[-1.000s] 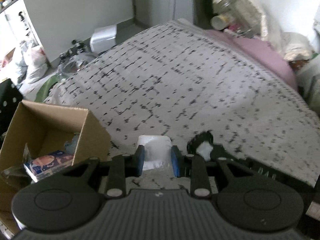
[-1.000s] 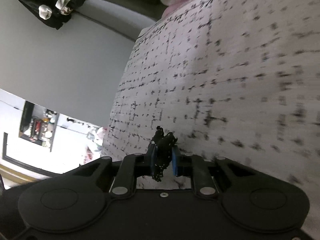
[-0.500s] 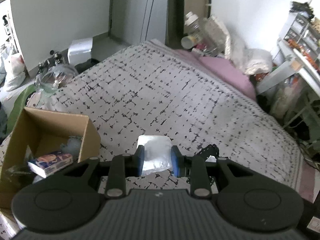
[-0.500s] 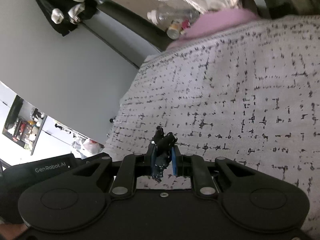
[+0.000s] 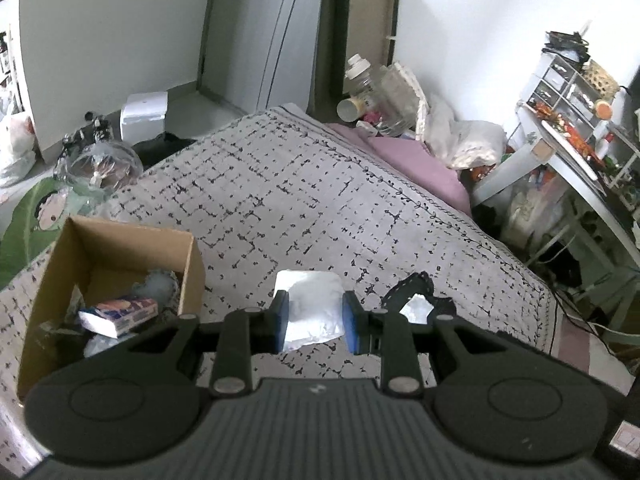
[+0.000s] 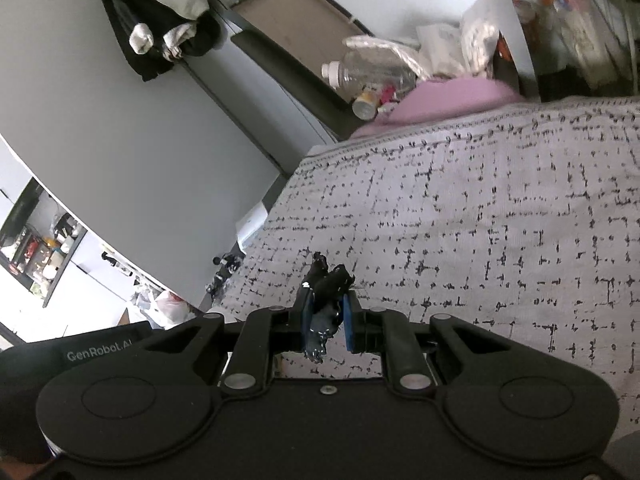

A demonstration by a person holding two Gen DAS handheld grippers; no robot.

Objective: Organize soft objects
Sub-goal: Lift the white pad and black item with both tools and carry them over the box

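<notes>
My left gripper (image 5: 313, 318) is shut on a white soft packet (image 5: 310, 306) and holds it above the patterned bedspread (image 5: 304, 208). A cardboard box (image 5: 100, 276) stands to its left on the bed, holding a tissue pack (image 5: 118, 314) and other soft items. My right gripper (image 6: 326, 320) is shut on a black crumpled soft item (image 6: 324, 294), held above the bedspread (image 6: 480, 240). The same black item (image 5: 414, 290), with a white patch, shows in the left wrist view just right of my left gripper.
A pink pillow (image 5: 412, 160) and plastic bottles (image 5: 372, 92) lie at the bed's far end. A cluttered white desk (image 5: 572, 148) stands to the right. Bags and a white box (image 5: 144, 114) sit on the floor at left. Clothes (image 6: 160, 20) hang on the wall.
Both grippers have risen away from the bed with their items still held. The views now take in more of the room and the box.
</notes>
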